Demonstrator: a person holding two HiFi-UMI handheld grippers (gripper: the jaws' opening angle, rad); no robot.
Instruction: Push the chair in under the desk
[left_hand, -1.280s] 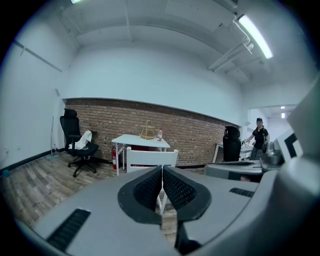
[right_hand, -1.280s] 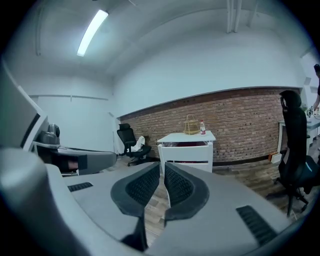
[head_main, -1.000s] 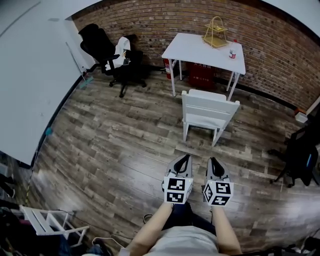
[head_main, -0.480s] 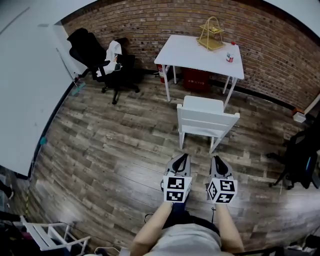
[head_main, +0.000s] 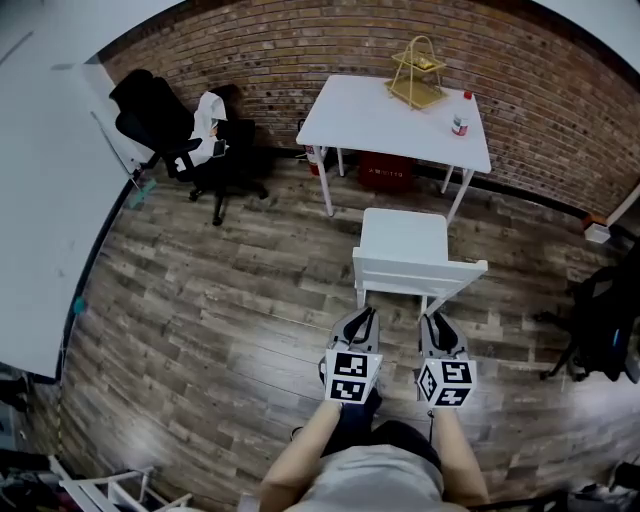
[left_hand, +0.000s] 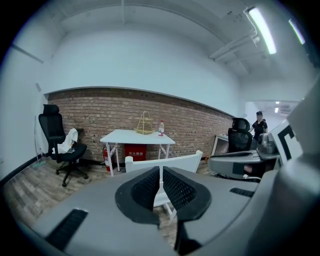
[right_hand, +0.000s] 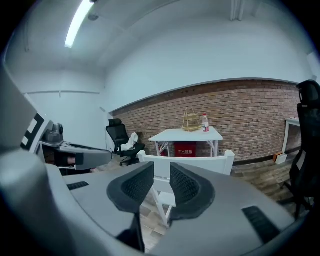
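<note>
1. Head view: white wooden slat-back chair (head_main: 405, 255) at frame centre, not yet under the white rectangular desk (head_main: 395, 115) above it.
2. Left gripper (head_main: 362, 322) just below the chair back, jaws closed, empty.
3. Right gripper (head_main: 432, 325) alongside; own view shows jaws slightly parted, just opening, gripping nothing.
4. Left gripper view alone: person (left_hand: 258, 122) at right edge.

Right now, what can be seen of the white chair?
The white chair looks like painted wood: a flat, square, bare seat, a backrest with a wide top rail, straight legs. It stands upright on the wood floor, pulled out in front of the white desk, seat toward the desk, backrest facing away from it.
</note>
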